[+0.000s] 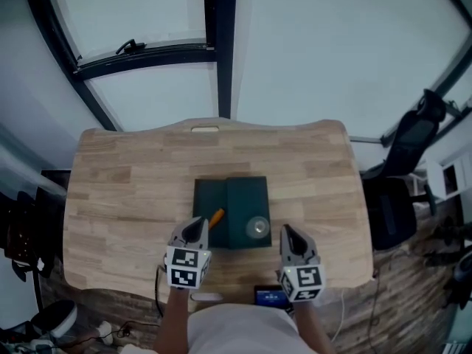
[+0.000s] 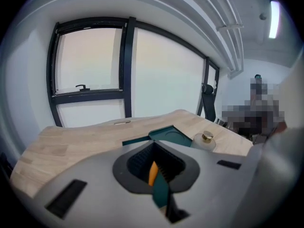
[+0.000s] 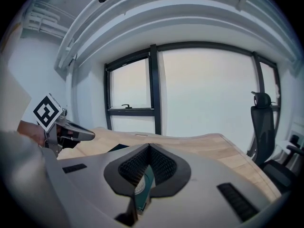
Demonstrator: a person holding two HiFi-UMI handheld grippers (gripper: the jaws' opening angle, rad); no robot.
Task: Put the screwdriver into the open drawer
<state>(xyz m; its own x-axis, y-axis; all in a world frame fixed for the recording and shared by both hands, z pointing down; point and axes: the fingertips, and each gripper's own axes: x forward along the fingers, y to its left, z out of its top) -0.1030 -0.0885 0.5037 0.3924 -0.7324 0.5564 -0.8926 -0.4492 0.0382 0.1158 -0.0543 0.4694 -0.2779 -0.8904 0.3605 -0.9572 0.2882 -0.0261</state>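
Two grippers hang over the table [image 1: 118, 198], left gripper [image 1: 198, 227] and right gripper [image 1: 289, 234], both clenched on nothing. The orange screwdriver [image 1: 216, 217] lies, I think, on the green drawer [image 1: 247, 194]; reaching with closed jaws could shove it into the bottle [image 1: 257, 227].

A box [image 1: 246, 195] sits mid-table [image 1: 118, 198], the screwdriver [image 1: 215, 218] on its left part, a bottle [image 1: 257, 227] on its right.
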